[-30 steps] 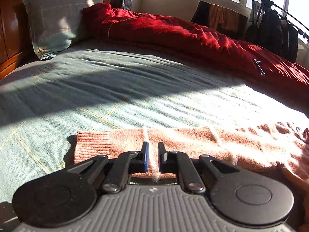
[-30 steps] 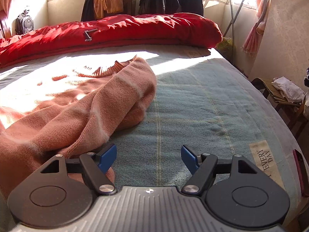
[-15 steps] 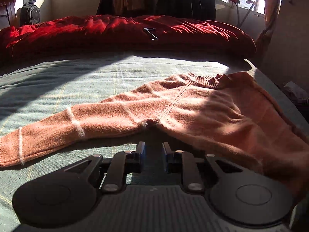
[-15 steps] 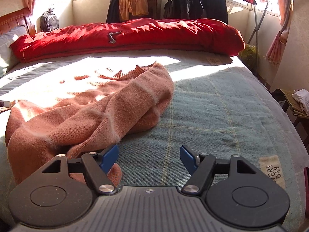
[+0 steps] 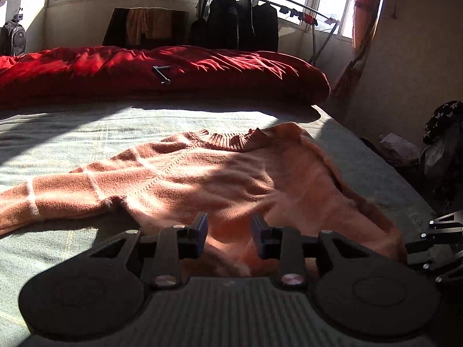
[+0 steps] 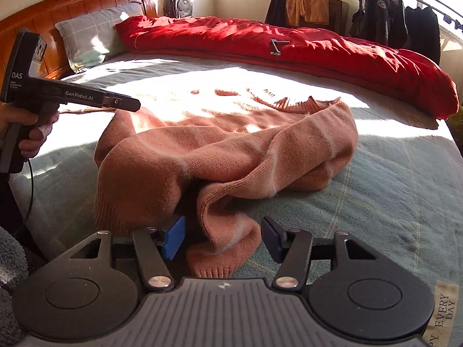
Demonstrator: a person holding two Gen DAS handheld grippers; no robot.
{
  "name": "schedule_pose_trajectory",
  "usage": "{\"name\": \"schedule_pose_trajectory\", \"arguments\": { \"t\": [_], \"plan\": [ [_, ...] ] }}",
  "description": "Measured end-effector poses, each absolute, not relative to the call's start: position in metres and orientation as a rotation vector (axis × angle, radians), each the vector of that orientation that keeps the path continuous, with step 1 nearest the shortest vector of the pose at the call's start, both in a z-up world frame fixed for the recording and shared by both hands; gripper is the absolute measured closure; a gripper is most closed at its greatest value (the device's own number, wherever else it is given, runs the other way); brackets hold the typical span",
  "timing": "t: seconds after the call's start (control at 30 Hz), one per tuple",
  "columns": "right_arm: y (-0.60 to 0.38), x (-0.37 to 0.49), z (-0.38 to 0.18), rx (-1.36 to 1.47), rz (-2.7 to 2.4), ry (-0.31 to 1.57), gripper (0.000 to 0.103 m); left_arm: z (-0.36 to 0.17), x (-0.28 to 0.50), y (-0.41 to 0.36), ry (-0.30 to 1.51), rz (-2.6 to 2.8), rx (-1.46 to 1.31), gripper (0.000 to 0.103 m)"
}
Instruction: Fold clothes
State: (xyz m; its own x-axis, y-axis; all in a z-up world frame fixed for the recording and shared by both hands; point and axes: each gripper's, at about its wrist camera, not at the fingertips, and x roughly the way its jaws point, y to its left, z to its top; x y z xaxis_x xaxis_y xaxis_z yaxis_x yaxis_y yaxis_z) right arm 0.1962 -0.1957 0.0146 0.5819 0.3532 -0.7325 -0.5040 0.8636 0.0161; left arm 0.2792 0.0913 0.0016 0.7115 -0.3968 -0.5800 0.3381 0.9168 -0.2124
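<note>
A salmon-pink knit sweater (image 5: pixel 220 179) lies on the bed, neck toward the window, one sleeve (image 5: pixel 43 199) stretched out to the left. In the right wrist view the sweater (image 6: pixel 231 150) is bunched, with its other sleeve cuff (image 6: pixel 220 257) lying between my right fingers. My left gripper (image 5: pixel 229 234) is open over the sweater's lower body, with fabric between its blue pads. My right gripper (image 6: pixel 222 238) is open around the cuff. The left gripper also shows in the right wrist view (image 6: pixel 127 104), held in a hand.
The bed has a grey-green plaid sheet (image 6: pixel 390 202). A rolled red duvet (image 5: pixel 162 72) lies along the far side, a grey pillow (image 6: pixel 95 40) against the wooden headboard (image 6: pixel 58 8). A clothes rack with dark jackets (image 5: pixel 240 26) stands by the window. The bed's right edge drops off.
My left gripper has swung right from the outstretched sleeve to the sweater's body and opened wider. My right gripper has moved left to the other sleeve's cuff, which now lies between its fingers.
</note>
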Motion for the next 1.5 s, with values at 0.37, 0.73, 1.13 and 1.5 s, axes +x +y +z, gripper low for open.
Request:
{"name": "schedule_pose_trajectory", "arguments": {
  "t": [0.37,0.73,1.13,1.5],
  "plan": [
    [-0.173,0.215,-0.006,-0.289,0.518,0.793,0.097,-0.003,0.267,0.085,0.655,-0.400,-0.090,0.068],
    [-0.256,0.249,0.019,-0.346,0.279,0.743,0.098,-0.002,0.265,0.064,0.661,-0.366,-0.097,0.067],
    [-0.362,0.295,0.029,-0.390,0.062,0.697,0.098,0.005,0.260,0.027,0.672,-0.321,-0.070,0.067],
    [-0.429,0.354,0.018,-0.443,-0.076,0.707,0.097,0.014,0.260,0.002,0.682,-0.295,-0.031,0.067]
  ]
}}
